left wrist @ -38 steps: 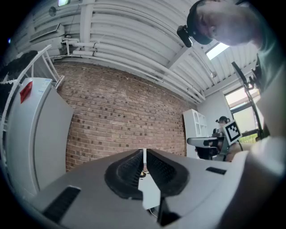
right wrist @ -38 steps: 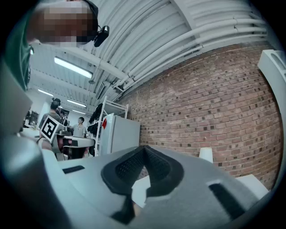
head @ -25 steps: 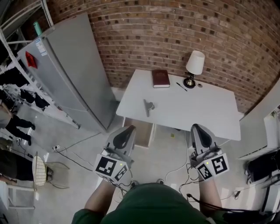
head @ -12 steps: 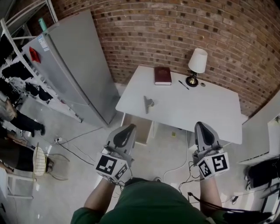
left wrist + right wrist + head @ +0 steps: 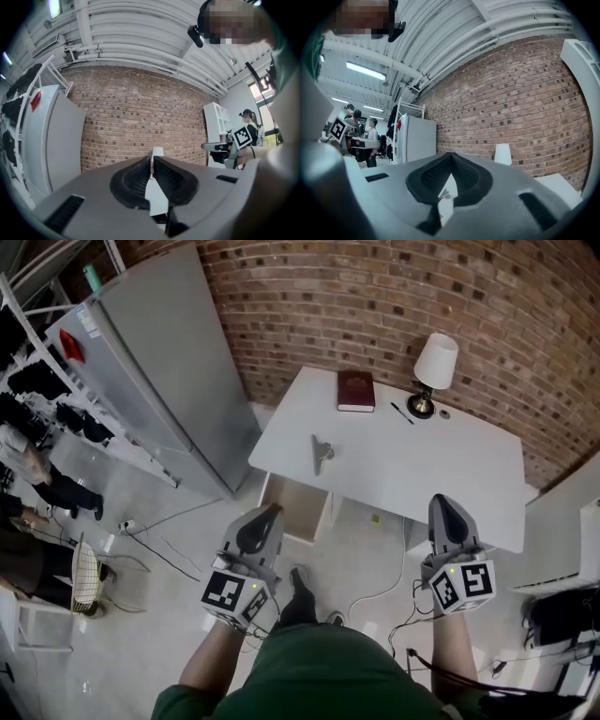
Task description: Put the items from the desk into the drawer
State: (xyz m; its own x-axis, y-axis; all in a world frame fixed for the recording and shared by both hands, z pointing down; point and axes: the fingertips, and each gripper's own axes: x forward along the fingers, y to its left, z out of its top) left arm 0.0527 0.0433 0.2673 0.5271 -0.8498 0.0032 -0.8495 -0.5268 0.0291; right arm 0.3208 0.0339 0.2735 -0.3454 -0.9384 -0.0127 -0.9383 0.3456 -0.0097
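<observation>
A white desk (image 5: 441,479) stands against the brick wall. On it lie a dark red book (image 5: 356,390), a black pen (image 5: 401,413), a small round thing (image 5: 444,413) and a grey metal item (image 5: 322,454). A drawer (image 5: 298,509) stands pulled out under the desk's left end. My left gripper (image 5: 272,510) is shut and empty, in the air short of the drawer. My right gripper (image 5: 439,498) is shut and empty in front of the desk's right end. The left gripper view shows its jaws (image 5: 152,160) closed. In the right gripper view the jaws (image 5: 451,154) meet, with the grey item (image 5: 445,193) far beyond them.
A white-shaded lamp (image 5: 434,371) stands at the desk's back. A tall grey fridge (image 5: 159,371) is left of the desk, with a clothes rack (image 5: 56,399) and people beyond it. Cables (image 5: 375,592) trail on the floor under the desk, and a chair (image 5: 84,589) stands at lower left.
The desk has drawn closer and the drawer shows more fully. Both grippers sit a little lower in the head view, and a shoe now shows between my arms.
</observation>
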